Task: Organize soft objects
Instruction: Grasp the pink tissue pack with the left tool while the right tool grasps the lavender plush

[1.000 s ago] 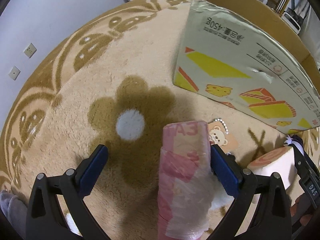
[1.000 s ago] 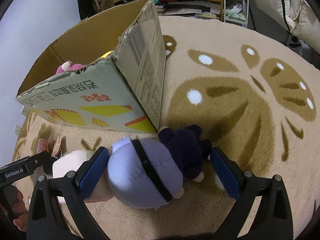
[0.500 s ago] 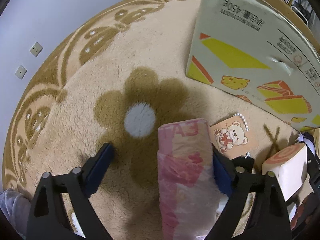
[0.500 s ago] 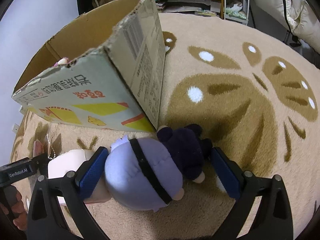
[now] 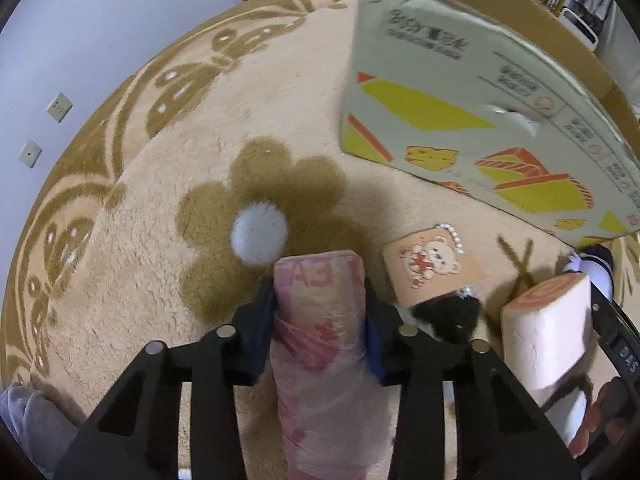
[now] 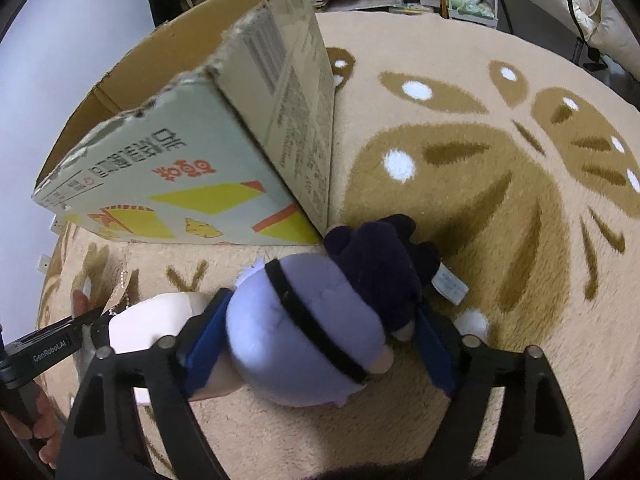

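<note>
Beige rug [image 5: 168, 264] with brown flower and butterfly motifs covers the floor and carries every item. An open cardboard box [image 6: 192, 184] stands on the rug at the far side of the work area, its top flaps up; judged from the task, it is the container for the soft items.

Left gripper [image 5: 318, 320]: the jaws are closing on a pink pack [image 5: 320, 344] in clear wrap. Both blue pads already lie against its sides, and the wrap creases at the contact line. The grasp sits across the narrow width near the far end, which suits a long, yielding item.

Right gripper [image 6: 316, 340]: the jaws are closing around a lilac doll [image 6: 296, 340] that lies on the rug just in front of the box corner. The left pad meets the lilac head; the right pad sits by the dark body, and full contact there cannot be confirmed. The head is the widest, firmest part, so it offers the best hold.

Between the two grippers rest a foam block [image 5: 548, 336] and a bear tag [image 5: 432, 268], both ungrasped and still outside the box.
</note>
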Available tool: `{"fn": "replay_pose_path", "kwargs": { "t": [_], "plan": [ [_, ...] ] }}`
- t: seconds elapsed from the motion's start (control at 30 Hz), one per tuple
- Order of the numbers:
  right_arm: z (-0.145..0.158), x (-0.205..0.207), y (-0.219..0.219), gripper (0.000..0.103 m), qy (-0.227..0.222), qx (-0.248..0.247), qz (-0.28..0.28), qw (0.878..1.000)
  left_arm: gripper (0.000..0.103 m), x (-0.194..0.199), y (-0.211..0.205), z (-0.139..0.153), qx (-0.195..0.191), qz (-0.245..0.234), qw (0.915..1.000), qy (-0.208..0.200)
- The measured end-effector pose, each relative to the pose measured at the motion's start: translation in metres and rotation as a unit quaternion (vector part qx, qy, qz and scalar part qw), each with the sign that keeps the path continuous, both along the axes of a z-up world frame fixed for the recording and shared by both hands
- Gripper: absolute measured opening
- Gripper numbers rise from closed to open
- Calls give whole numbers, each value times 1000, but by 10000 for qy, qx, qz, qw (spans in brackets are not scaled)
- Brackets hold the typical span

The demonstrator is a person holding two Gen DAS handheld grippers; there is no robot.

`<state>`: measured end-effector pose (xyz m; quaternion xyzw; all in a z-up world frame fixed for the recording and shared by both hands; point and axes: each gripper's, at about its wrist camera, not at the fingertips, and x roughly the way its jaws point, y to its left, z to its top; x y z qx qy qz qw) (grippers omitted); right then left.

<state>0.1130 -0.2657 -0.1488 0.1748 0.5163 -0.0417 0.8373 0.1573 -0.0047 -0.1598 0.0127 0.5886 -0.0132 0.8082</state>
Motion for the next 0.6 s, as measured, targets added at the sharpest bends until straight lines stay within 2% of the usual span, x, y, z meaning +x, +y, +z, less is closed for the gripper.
{"fn": "replay_pose_path", "kwargs": {
  "t": [0.1,0.23,0.37,0.6],
  "plan": [
    [5,-8,4,83,-34,-58,10,10000,31,-2,1,5,-66,-51,9999,-85],
    [14,-13,5,82,-168,-175,-56,9997,18,-5,1,15,-76,-97,9995,-281],
    [27,-18,3,82,-347,-167,-133,9992,15,-9,0,27,-6,-200,9985,-506],
    [40,-21,-1,82,-532,-103,-155,9984,14,-12,4,48,-138,-197,9958,-881]
  ]
}}
